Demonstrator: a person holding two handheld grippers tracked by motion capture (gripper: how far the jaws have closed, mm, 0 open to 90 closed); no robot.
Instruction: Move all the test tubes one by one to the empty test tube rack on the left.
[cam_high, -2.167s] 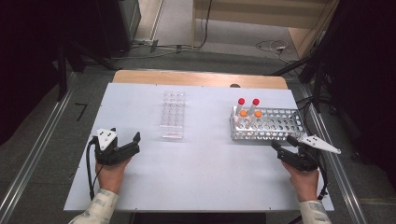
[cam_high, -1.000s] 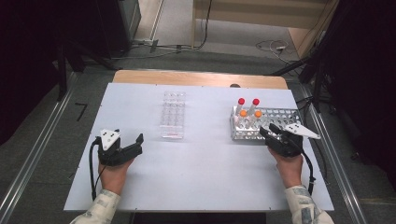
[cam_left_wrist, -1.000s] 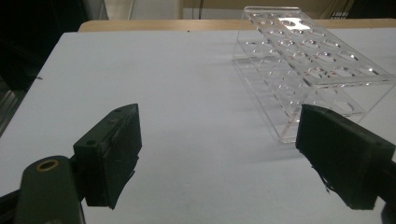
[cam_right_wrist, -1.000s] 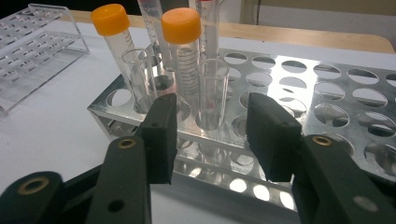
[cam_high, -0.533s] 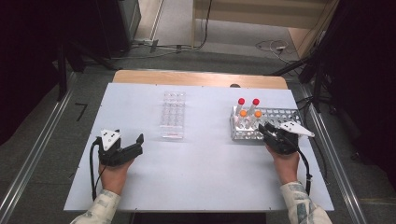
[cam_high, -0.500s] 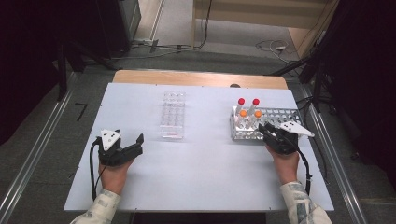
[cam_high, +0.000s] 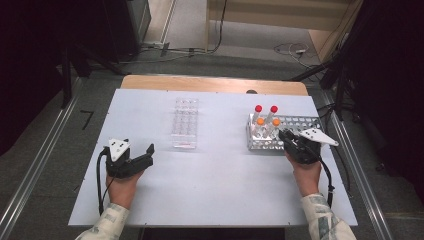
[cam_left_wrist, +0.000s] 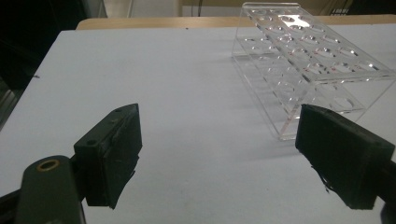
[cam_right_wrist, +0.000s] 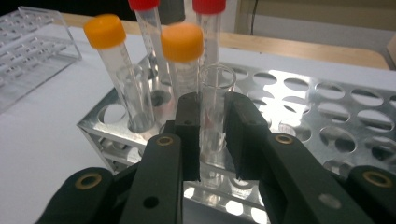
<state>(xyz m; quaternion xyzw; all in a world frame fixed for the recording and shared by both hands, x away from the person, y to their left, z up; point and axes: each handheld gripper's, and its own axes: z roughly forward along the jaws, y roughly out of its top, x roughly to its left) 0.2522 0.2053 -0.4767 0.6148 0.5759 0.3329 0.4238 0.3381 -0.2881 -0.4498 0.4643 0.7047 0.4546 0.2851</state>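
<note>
A clear uncapped tube (cam_right_wrist: 215, 84) stands in the front of the metal rack (cam_right_wrist: 327, 116). My right gripper (cam_right_wrist: 214, 112) has just been closing on it, and both pads now press its sides. Behind it stand two orange-capped tubes (cam_right_wrist: 182, 42) and two red-capped tubes (cam_right_wrist: 209, 5). In the high view the right gripper (cam_high: 286, 136) sits at the near left corner of the metal rack (cam_high: 300, 122). My left gripper (cam_high: 148, 152) rests open on the table, nothing between its jaws, and its own view has the clear plastic rack (cam_left_wrist: 313, 60) ahead to the right of the gripper (cam_left_wrist: 219, 135).
The clear plastic rack (cam_high: 185, 122) stands mid-table with no tubes in it. The white table top (cam_high: 215, 185) stretches between the two hands. A wooden edge (cam_high: 210, 84) runs along the far side. Cables lie on the floor beyond.
The right hand has moved forward and left from the near right of the table up to the metal rack, and its jaws have closed on the uncapped tube. The left hand has stayed put.
</note>
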